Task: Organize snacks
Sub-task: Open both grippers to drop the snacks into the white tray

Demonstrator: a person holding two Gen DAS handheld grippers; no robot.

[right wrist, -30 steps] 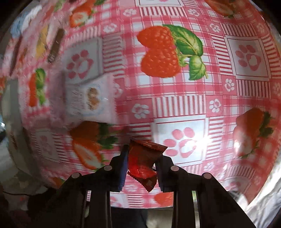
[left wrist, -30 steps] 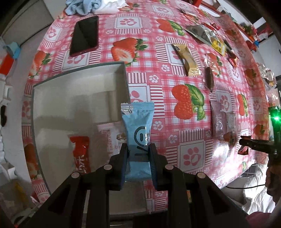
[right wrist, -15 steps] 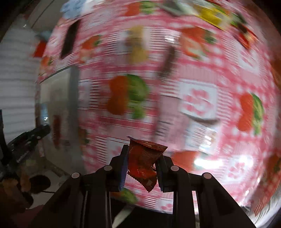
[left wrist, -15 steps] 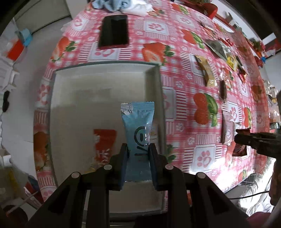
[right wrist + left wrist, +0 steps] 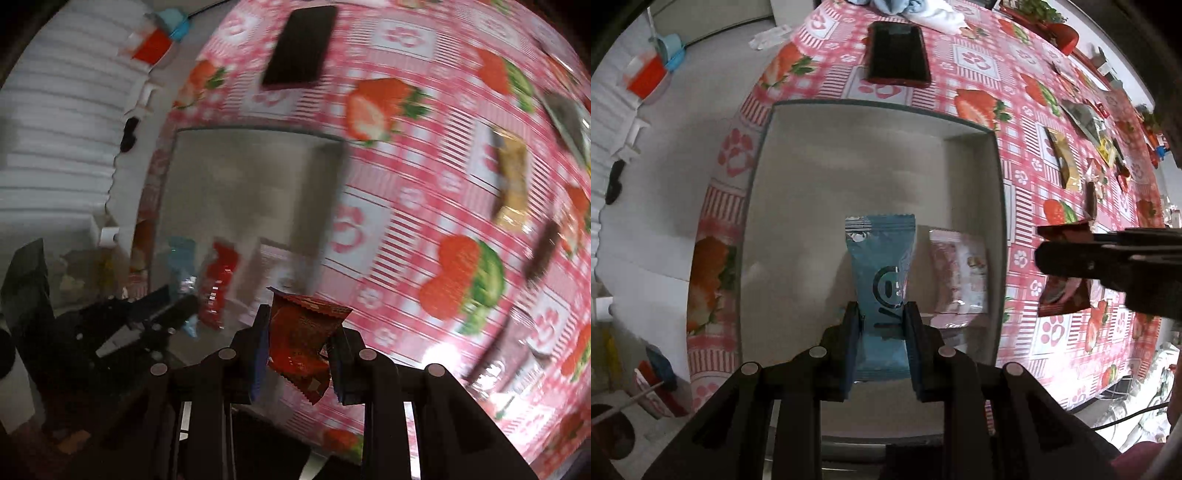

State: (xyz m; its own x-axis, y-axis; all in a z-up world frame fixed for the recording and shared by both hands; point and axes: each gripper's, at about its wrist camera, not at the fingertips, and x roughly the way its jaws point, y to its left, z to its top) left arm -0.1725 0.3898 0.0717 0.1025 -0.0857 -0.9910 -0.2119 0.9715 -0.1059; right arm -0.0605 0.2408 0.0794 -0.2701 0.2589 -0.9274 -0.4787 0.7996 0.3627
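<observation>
Crinkly foil stuff: left gripper (image 5: 881, 325) jaws pinch a blue snack packet (image 5: 882, 273) over the grey box (image 5: 875, 110), right gripper (image 5: 297, 347) clamps a red packet (image 5: 301, 336) beside it. Probably light and slippery, so grip mid-body.

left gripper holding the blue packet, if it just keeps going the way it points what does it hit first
Most likely the bare floor of the white box; the left gripper points down into it, beside the pink packet. Depth is unclear.

one box (image 5: 871, 177), one phone (image 5: 897, 55)
</observation>
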